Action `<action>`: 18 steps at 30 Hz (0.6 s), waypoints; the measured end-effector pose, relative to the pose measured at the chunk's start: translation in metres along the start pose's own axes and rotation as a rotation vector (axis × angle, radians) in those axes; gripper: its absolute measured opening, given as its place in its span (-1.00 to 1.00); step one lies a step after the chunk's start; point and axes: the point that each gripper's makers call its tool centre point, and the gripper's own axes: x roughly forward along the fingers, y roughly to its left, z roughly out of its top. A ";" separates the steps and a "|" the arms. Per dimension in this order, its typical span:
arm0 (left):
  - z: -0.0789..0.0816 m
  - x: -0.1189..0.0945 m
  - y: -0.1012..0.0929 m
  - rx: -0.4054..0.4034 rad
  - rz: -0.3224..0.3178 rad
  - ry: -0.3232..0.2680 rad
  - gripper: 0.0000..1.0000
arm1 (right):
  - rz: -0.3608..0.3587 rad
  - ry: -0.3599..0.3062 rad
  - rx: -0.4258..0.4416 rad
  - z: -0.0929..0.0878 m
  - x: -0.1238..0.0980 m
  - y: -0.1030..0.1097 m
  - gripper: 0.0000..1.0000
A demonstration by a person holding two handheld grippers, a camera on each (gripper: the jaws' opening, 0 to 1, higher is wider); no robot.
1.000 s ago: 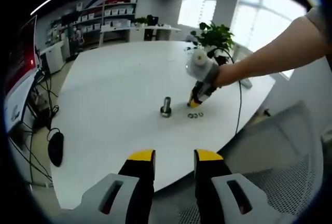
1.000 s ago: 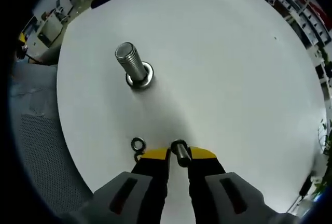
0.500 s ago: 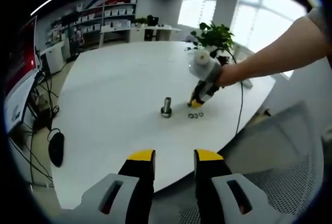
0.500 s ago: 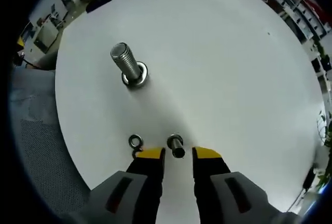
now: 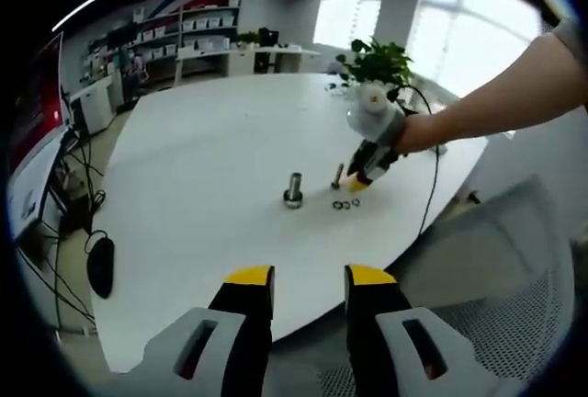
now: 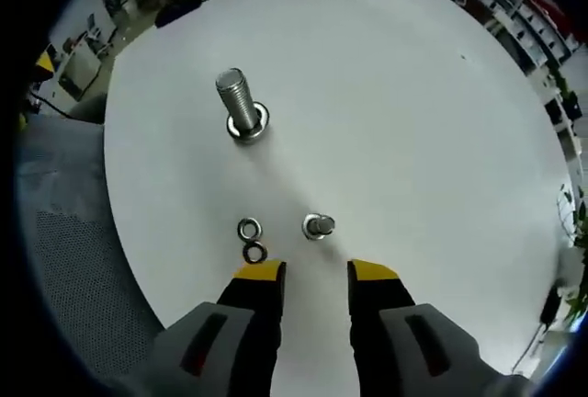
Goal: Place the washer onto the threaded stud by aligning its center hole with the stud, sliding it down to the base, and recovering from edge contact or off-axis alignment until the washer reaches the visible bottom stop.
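Observation:
A large threaded stud (image 6: pixel 237 103) stands upright on the white table (image 6: pixel 395 94), with a ring at its base (image 6: pixel 250 130). Two small washers (image 6: pixel 248 229) (image 6: pixel 254 253) lie flat side by side, just ahead of my right gripper's left jaw. A short bolt (image 6: pixel 319 226) stands on the table in front of my right gripper (image 6: pixel 317 273), which is open and holds nothing. From the left gripper view, the stud (image 5: pixel 293 190), the short bolt (image 5: pixel 337 176), the washers (image 5: pixel 346 204) and the hand-held right gripper (image 5: pixel 360 179) sit far ahead. My left gripper (image 5: pixel 308 279) hangs open off the table's near edge.
A grey mesh chair (image 5: pixel 496 277) stands by the table's edge, also seen as a mesh chair (image 6: pixel 64 277) on the left. A potted plant (image 5: pixel 377 57) and a cable (image 5: pixel 426 176) sit at the far side. A black object (image 5: pixel 99 264) lies on the floor.
My right gripper opened, let go of the short bolt and drew back; the bolt now stands alone on the table. The left gripper has stayed still.

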 end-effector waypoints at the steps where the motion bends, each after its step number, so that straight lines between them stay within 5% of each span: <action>1: 0.000 0.000 0.000 0.000 0.000 -0.001 -0.43 | 0.002 -0.001 0.001 -0.002 -0.001 0.001 -0.42; 18: -0.003 0.000 0.000 0.030 0.014 0.016 -0.42 | 0.037 -0.010 -0.050 -0.025 -0.008 0.024 -0.34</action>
